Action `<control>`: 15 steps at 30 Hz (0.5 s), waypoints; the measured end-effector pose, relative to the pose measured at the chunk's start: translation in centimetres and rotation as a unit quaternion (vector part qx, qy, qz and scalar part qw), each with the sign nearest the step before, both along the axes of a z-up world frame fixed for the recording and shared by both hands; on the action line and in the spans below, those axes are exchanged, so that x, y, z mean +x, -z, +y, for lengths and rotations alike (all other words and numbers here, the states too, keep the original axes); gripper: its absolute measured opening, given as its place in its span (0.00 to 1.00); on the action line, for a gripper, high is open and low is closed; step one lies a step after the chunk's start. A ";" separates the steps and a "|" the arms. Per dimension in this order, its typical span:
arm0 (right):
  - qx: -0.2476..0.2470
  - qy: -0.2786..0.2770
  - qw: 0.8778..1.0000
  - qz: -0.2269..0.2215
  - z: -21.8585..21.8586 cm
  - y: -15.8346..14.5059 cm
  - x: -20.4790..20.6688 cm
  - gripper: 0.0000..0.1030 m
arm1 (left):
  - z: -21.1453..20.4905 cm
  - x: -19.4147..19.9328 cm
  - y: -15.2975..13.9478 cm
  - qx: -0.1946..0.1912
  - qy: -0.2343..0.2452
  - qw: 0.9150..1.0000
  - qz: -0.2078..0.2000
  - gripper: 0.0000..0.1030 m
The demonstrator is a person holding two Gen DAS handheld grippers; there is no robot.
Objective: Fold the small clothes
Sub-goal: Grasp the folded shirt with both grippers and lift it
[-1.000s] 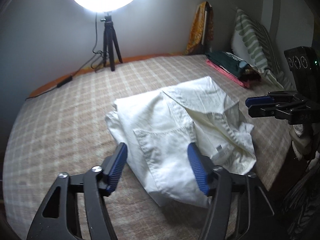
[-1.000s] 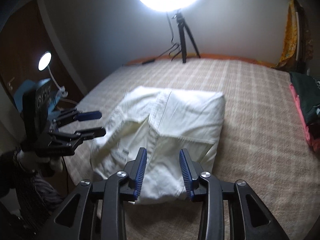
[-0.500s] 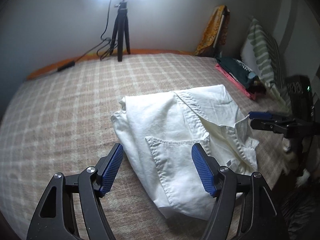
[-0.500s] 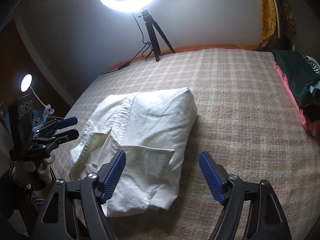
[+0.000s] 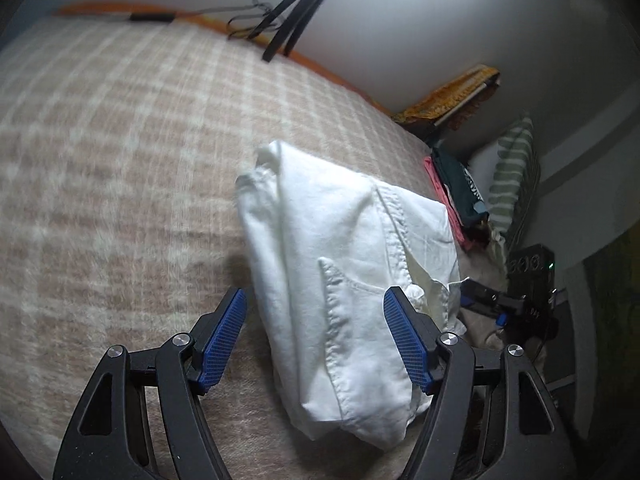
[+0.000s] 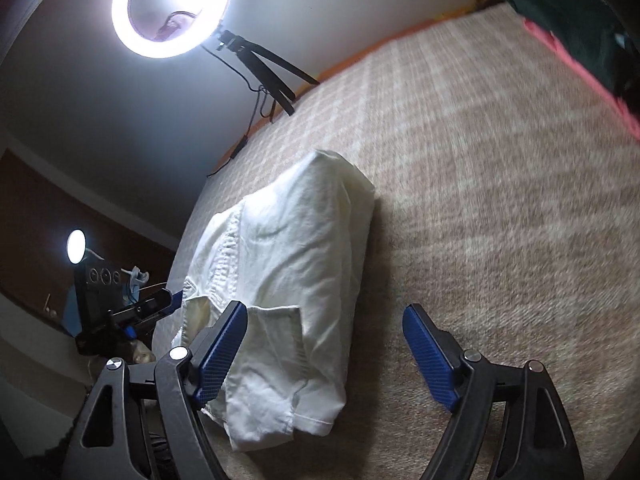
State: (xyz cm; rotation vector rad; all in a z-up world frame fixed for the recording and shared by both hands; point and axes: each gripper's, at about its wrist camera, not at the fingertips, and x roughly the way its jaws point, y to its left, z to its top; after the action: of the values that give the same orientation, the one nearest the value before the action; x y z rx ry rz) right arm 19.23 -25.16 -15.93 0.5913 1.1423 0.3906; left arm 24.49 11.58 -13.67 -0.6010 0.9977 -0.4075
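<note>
Both grippers have dropped nearer the white shirt (image 5: pixel 344 280), jaws apparently apart, empty.

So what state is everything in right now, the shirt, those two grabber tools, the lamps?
White cotton shirt: folded, lying on the checked blanket, not gripped.
Left gripper: fingers open, over the shirt.
Right gripper: fingers open, just widened, nothing pinched.
Ring light: on.
Small desk lamp: on.

Ring light (image 6: pixel 172 4) lit; checked blanket (image 5: pixel 120 160); striped pillow (image 5: pixel 514 176).
</note>
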 end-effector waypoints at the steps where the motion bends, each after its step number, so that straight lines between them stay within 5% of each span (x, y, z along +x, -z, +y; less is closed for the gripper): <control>1: 0.005 -0.001 1.000 0.003 0.1 0.2 0.0 0.82 | 0.1 0.1 0.4 -0.009 0.000 1.000 0.006 0.69; 11: 0.068 -0.011 0.998 0.001 -0.3 1.2 0.6 0.82 | -0.7 1.1 2.0 -0.054 0.007 0.998 0.024 0.69; 15: 0.090 -0.026 0.996 0.005 -0.5 1.9 0.7 0.74 | -0.9 1.5 2.1 -0.070 0.005 0.997 0.019 0.68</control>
State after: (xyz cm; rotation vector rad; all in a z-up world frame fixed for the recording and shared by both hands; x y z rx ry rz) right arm 19.91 -25.67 -17.87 0.7224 1.1409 0.5395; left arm 26.00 10.68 -15.81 -0.7318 1.0150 -0.4795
